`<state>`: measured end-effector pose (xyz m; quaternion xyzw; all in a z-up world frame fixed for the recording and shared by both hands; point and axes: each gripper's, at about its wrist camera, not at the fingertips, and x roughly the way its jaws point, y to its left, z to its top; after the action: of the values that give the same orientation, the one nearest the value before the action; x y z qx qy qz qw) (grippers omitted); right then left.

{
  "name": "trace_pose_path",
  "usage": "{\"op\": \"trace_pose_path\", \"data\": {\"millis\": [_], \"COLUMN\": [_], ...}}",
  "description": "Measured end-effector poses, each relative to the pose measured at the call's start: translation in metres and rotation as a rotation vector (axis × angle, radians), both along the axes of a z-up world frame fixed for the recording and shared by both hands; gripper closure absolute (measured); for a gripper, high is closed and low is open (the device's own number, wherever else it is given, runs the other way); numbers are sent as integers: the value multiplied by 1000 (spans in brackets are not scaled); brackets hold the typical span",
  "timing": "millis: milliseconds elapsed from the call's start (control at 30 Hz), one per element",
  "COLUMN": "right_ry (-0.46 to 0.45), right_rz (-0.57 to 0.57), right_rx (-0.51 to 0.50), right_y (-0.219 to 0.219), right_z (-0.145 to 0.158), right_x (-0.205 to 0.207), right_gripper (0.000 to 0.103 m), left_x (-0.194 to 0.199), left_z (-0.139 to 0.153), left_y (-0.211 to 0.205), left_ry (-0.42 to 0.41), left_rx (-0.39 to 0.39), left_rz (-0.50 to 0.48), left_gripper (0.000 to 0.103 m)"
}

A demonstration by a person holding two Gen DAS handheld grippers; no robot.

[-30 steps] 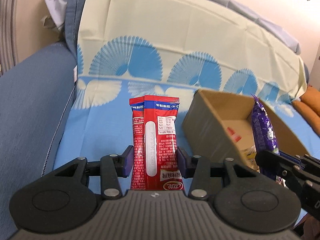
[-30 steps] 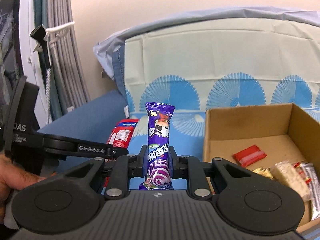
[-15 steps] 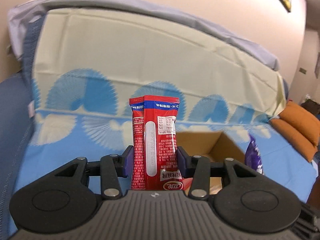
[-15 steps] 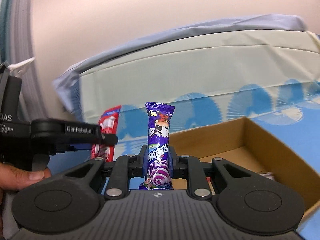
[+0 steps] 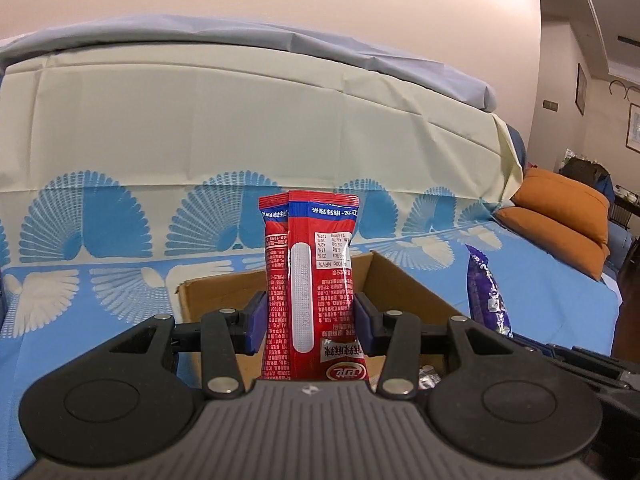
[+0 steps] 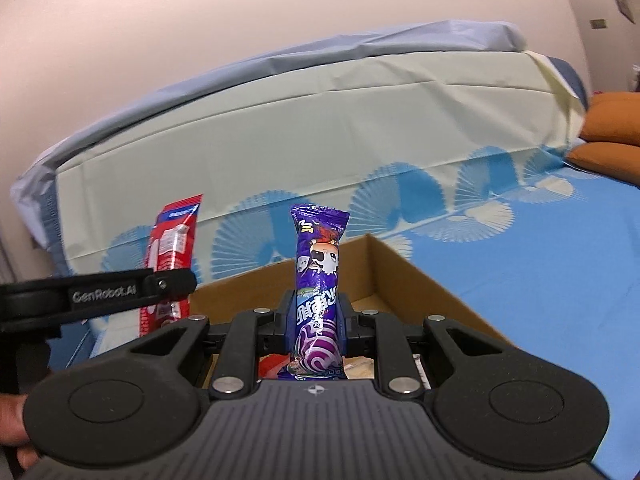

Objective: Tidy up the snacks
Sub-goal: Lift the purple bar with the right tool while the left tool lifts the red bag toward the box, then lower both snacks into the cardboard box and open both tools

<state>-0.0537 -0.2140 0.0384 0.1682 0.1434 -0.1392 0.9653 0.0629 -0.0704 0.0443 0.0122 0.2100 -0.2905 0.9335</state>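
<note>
Blue fan-patterned sheeting (image 5: 120, 280) is covering the sofa where a cardboard box (image 5: 404, 280) is sitting. Above it, the left gripper (image 5: 308, 320) is clamping two red packets (image 5: 312, 280) upright, while the right gripper (image 6: 316, 320) is pinching a purple packet (image 6: 318, 280).

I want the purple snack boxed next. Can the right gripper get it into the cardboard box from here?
Probably yes. The right gripper is shut on the purple snack, and the cardboard box sits open-topped just ahead with nothing over it.
</note>
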Motion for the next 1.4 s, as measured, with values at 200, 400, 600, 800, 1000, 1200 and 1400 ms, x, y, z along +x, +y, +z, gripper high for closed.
{"op": "trace_pose_path", "data": {"millis": [200,400,600,800,1000,1200,1400], "right_ry": [-2,6,5,8,10,17,79], "right_rz": [-36,-40,-48,-46,-51,-52,-68], "right_rx": [-12,-22,-28,-27,-26,-25,8], "right_y": [0,2,4,5,5,5,2], "right_z": [0,-2,-1,-1,0,0,-5], "right_x": [4,3,3,3,4,5,13], "right_gripper": [82,82,82,82,82,80,44], "left_x": [1,-4,-4,-1,2,4,6], "left_z": [5,9,9,8,6,5,2], "left_y": [-7,-14,-16,-19,-20,-20,-18], "left_ry": [-12,-36,-36,-28,-22,-12,-15], "left_rx": [-19,-26,-31,-32,-30,-34,-19], "left_rz": [-11,-36,-43,-44,-45,-48,-32], "left_gripper": [54,54,54,54,54,53,16]}}
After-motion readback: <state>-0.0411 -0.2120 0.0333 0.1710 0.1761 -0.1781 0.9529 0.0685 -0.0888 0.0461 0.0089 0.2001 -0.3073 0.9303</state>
